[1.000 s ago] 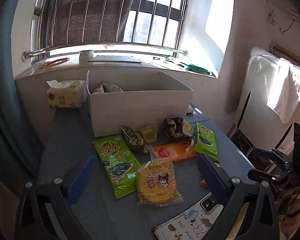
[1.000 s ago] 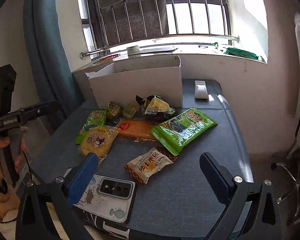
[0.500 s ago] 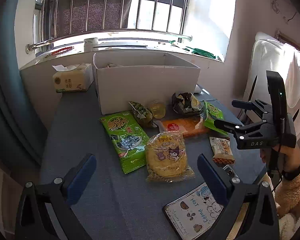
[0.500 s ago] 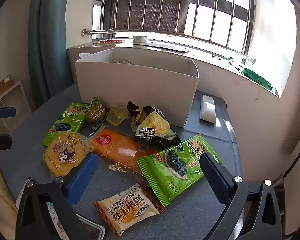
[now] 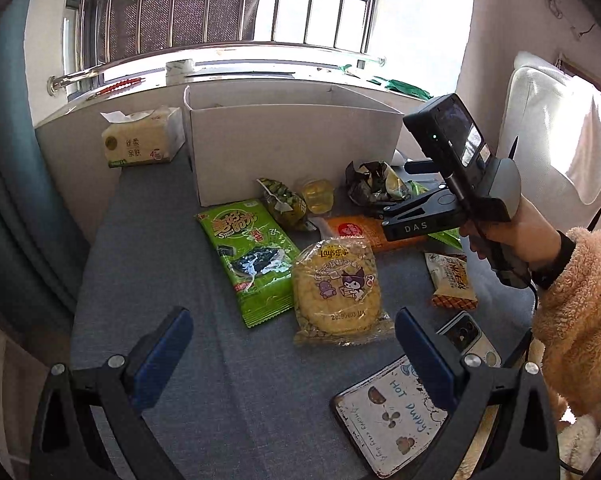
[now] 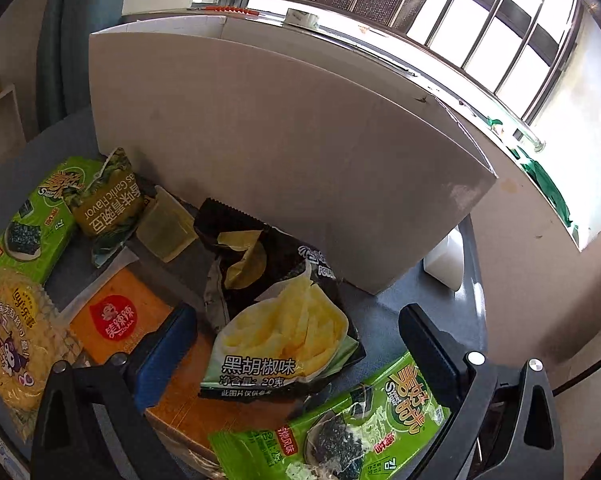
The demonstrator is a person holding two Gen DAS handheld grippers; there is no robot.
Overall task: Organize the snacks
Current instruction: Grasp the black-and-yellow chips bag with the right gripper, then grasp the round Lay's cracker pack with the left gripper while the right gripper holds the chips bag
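Several snack packs lie on the grey table in front of a white cardboard box (image 5: 296, 144) (image 6: 260, 140). My right gripper (image 6: 298, 352) straddles a black pepper-flavour chip bag (image 6: 284, 320) (image 5: 374, 186). Its jaws are closing, and the blue pads stand just clear of the bag's sides. In the left wrist view a hand holds the right gripper (image 5: 384, 196) low over that bag. My left gripper (image 5: 292, 360) hangs open above bare table, just short of a yellow Lay's pack (image 5: 336, 288) and a green seaweed pack (image 5: 248, 256).
An orange pack (image 6: 128, 320), a second seaweed pack (image 6: 360, 424), a garlic pea bag (image 6: 108, 204), a yellow jelly cup (image 6: 166, 228) and a corn cracker pack (image 5: 450, 280) surround the chip bag. A tissue pack (image 5: 140, 140), phone (image 5: 464, 336) and printed tablet (image 5: 388, 416) lie around them.
My right gripper has swung in from the table's right side, rolled, and dropped close over the black chip bag. The left gripper has sunk slightly.
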